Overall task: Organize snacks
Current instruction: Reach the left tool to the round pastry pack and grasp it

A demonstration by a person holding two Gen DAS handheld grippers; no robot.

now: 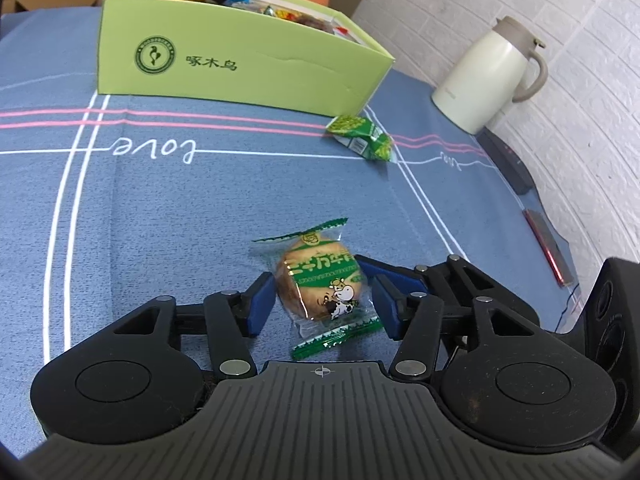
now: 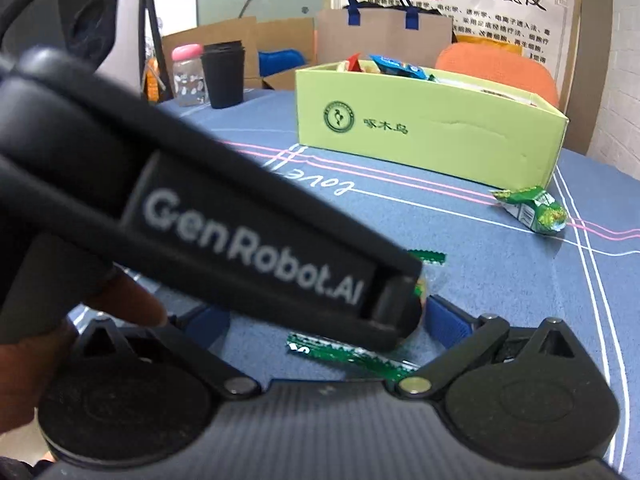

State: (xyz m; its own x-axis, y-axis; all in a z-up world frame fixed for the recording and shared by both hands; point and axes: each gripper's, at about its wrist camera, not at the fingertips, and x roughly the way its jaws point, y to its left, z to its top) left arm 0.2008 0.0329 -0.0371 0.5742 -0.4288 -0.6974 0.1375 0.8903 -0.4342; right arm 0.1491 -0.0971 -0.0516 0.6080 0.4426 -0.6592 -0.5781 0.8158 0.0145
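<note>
Left gripper [image 1: 324, 300] is spread wide around the cake [image 1: 320, 286] — light, crinkly, crushable. Pinch the round middle, not the wrapper ends. Right gripper [image 2: 328, 322] released too.

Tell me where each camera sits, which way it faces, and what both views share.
Left wrist: on the left gripper, low over the blue tablecloth, facing the green box; its open fingers flank a wrapped cake.
Right wrist: on the right gripper, facing the same box; the left gripper's body and the person's fingers block much.
Shared: box, cake, green snack packet, tablecloth.
</note>
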